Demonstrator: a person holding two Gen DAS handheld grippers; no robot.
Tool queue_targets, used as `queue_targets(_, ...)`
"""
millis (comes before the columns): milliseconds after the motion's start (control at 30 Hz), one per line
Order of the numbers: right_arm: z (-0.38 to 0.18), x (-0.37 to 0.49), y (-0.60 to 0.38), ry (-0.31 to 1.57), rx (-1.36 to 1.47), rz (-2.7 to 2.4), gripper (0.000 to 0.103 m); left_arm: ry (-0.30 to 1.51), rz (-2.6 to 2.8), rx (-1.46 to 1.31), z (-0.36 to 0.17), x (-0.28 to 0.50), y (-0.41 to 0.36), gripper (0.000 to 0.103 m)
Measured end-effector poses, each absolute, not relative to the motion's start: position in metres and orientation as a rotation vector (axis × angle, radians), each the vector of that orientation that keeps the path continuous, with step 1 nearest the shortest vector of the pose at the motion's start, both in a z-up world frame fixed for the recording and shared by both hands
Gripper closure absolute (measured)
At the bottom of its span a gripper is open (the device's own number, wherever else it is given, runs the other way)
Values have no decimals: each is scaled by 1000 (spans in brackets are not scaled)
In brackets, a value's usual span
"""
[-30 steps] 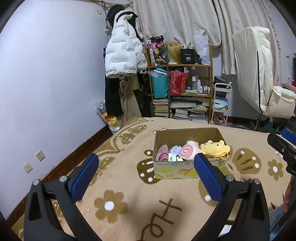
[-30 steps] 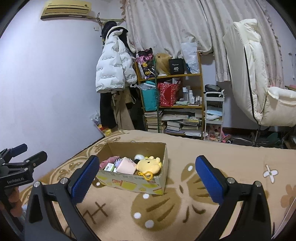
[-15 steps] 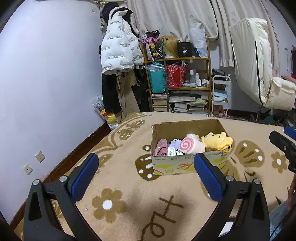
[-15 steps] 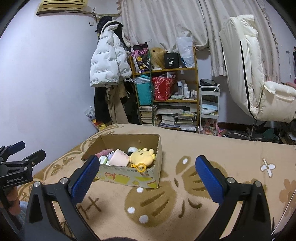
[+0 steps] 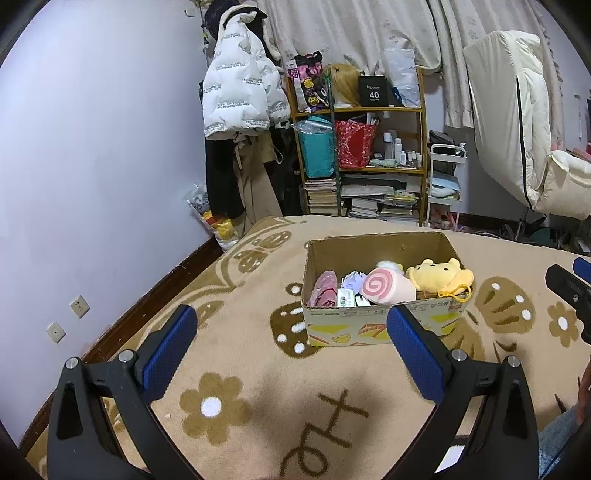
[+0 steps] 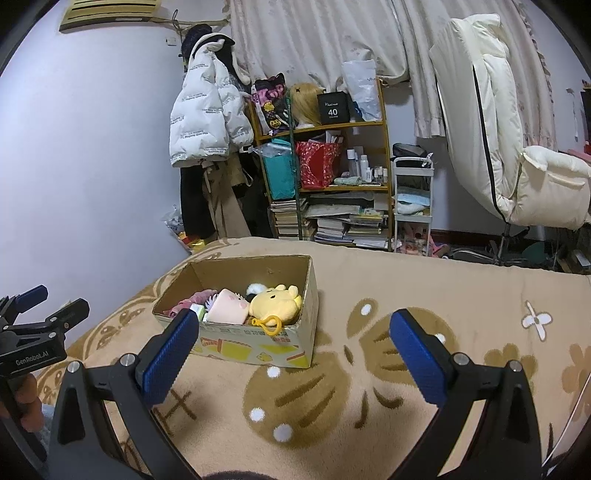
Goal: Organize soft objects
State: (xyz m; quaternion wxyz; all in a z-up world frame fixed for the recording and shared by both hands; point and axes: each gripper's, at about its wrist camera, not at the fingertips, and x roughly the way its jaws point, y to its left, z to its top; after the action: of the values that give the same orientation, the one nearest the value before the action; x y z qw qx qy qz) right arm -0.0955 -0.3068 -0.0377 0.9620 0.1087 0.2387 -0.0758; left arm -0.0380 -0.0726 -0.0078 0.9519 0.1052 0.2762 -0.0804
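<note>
Jaws spread wide and empty on both our left gripper (image 5: pixel 291 332) and right gripper (image 6: pixel 293 336), we hover short of the cardboard box (image 5: pixel 380 326) on the patterned blanket (image 6: pixel 369 387), its plush toys (image 5: pixel 439 276) already gathered inside for sorting.

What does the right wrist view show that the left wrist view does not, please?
Only the right wrist view shows the wall air conditioner and the open left gripper from outside. Only the left wrist view shows the wall sockets. Both share the cardboard box, its yellow plush and the bookshelf.
</note>
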Motion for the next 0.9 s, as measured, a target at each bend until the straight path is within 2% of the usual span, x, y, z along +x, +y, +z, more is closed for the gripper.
queue_targets(900,-37,-96,-307,485,217,-153,0,559,-155,199,-5,-39,-69,1)
